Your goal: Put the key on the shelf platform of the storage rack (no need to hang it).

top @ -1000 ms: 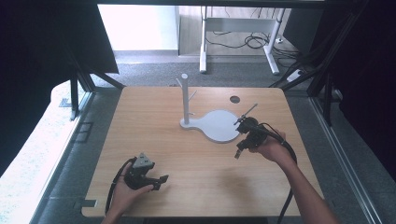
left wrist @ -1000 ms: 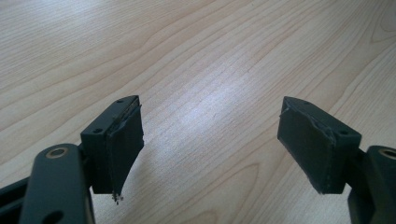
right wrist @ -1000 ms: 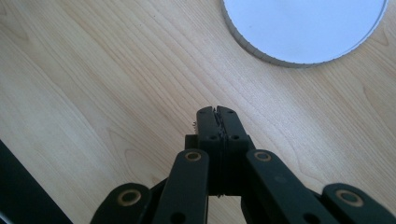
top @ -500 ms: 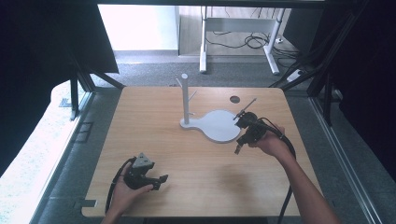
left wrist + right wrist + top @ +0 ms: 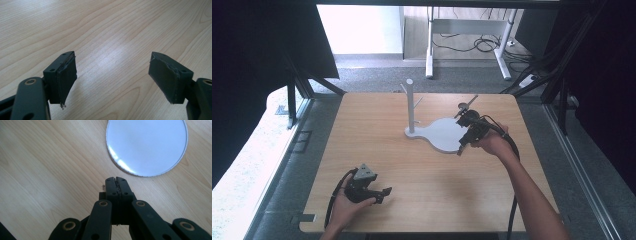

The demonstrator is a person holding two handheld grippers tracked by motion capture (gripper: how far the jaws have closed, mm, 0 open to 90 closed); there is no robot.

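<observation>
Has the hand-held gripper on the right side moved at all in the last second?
Yes. The right hand-held gripper has drifted away from the person, toward the table's far edge, and now sits beside the white stand base instead of nearer its front edge.

Your high view looks forward and down on the whole table. Each of your 2 gripper views looks along its own jaws, close above the wood; the right one shares the white base.
</observation>
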